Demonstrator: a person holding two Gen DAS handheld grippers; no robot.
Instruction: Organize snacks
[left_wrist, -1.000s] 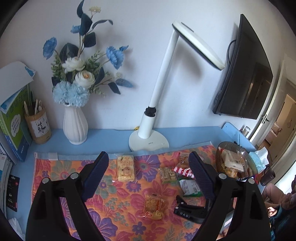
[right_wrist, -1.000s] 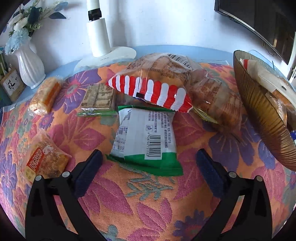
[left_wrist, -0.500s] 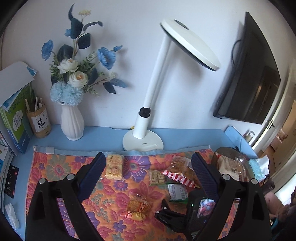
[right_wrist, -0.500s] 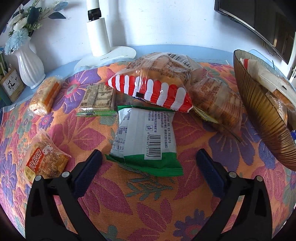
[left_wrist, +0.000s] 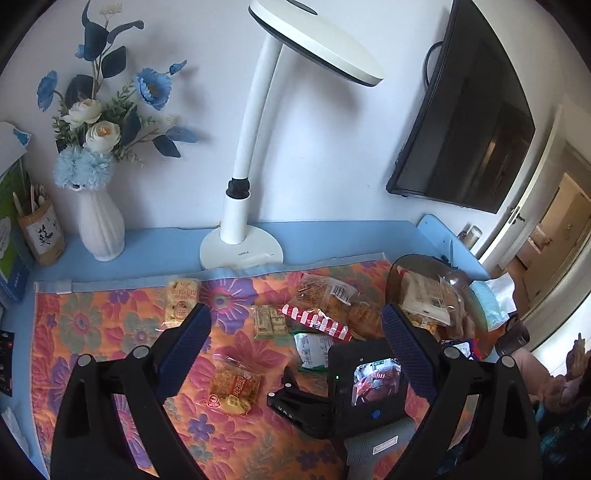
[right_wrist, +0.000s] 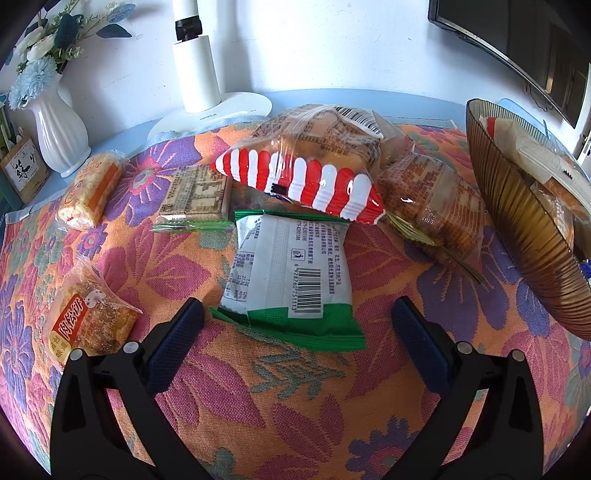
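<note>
Low over the floral cloth (right_wrist: 295, 387), we held our right gripper (right_wrist: 297, 325) with its jaws spread wide around the near end of the green-and-white snack packet (right_wrist: 291, 273), gripping nothing. Just beyond it lay the red-striped bag (right_wrist: 306, 177), with the brown bowl (right_wrist: 524, 236) of snacks at the right. Higher up, our left gripper (left_wrist: 295, 332) hung equally wide apart and empty.

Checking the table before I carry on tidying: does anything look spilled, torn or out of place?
Nothing spilled or torn. The red-striped packet lies tilted across the green-edged packet and a clear bread bag; other snacks lie scattered outside the brown bowl.
</note>
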